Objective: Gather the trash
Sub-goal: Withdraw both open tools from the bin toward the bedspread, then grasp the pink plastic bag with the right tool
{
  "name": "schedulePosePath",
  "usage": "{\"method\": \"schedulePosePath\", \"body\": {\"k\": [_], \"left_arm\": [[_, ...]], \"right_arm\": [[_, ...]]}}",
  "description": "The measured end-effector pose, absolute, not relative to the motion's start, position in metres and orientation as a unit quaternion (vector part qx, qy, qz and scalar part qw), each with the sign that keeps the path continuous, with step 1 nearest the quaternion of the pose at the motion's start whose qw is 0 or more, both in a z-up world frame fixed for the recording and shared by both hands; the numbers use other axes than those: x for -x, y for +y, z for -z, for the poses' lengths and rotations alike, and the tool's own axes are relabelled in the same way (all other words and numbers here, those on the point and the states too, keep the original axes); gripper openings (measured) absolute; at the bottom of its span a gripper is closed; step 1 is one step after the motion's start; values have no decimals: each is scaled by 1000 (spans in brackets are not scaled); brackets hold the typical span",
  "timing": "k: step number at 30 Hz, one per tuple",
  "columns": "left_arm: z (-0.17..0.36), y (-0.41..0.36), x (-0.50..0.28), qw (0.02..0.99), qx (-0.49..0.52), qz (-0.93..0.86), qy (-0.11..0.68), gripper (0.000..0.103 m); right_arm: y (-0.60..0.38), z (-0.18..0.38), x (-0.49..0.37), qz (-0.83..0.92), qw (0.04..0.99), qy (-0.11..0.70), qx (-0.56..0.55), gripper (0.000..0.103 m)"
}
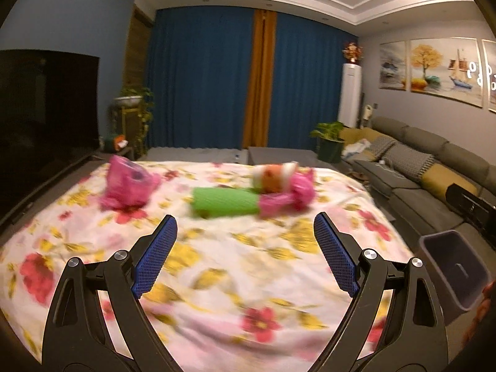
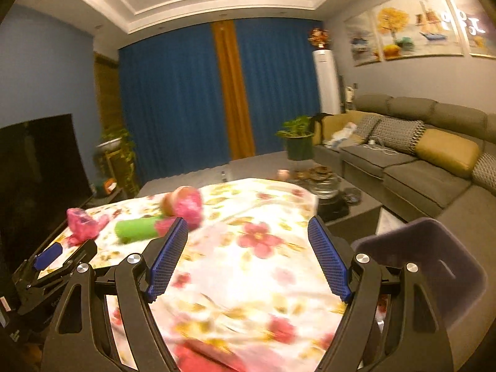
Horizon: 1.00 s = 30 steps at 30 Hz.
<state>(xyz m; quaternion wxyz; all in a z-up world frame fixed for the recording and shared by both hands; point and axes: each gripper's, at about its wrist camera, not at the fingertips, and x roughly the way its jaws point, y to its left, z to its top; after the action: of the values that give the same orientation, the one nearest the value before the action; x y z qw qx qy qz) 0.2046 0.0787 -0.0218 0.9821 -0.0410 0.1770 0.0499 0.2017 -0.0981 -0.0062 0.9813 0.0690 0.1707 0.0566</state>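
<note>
Hovering wide open and empty, the left gripper (image 1: 245, 226) faces the green roll (image 1: 224, 201) lying crosswise just ahead; the right gripper (image 2: 248, 229), equally agape, sits farther off.

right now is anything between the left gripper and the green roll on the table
Nothing visible. The left gripper is open and empty, and only bare flowered tablecloth lies between it and the green roll. A pink bag touches the roll's right end, and another pink bag sits apart to its left.
</note>
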Motion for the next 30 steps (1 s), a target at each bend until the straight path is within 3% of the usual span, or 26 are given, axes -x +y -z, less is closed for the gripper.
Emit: {"method": "schedulePosePath", "body": {"k": [10, 23, 27, 30], "left_arm": [[16, 132, -234, 981, 55, -91, 164, 88], [24, 151, -289, 980, 68, -87, 164, 88], [31, 154, -298, 979, 72, -86, 169, 88], [38, 156, -301, 977, 81, -81, 177, 88]], "right_arm": [[-22, 16, -294, -70, 979, 188, -35, 78], [2, 47, -388, -61, 964, 253, -52, 73], [8, 62, -404, -64, 952, 295, -44, 65], [9, 73, -416, -72, 940, 328, -51, 50]]}}
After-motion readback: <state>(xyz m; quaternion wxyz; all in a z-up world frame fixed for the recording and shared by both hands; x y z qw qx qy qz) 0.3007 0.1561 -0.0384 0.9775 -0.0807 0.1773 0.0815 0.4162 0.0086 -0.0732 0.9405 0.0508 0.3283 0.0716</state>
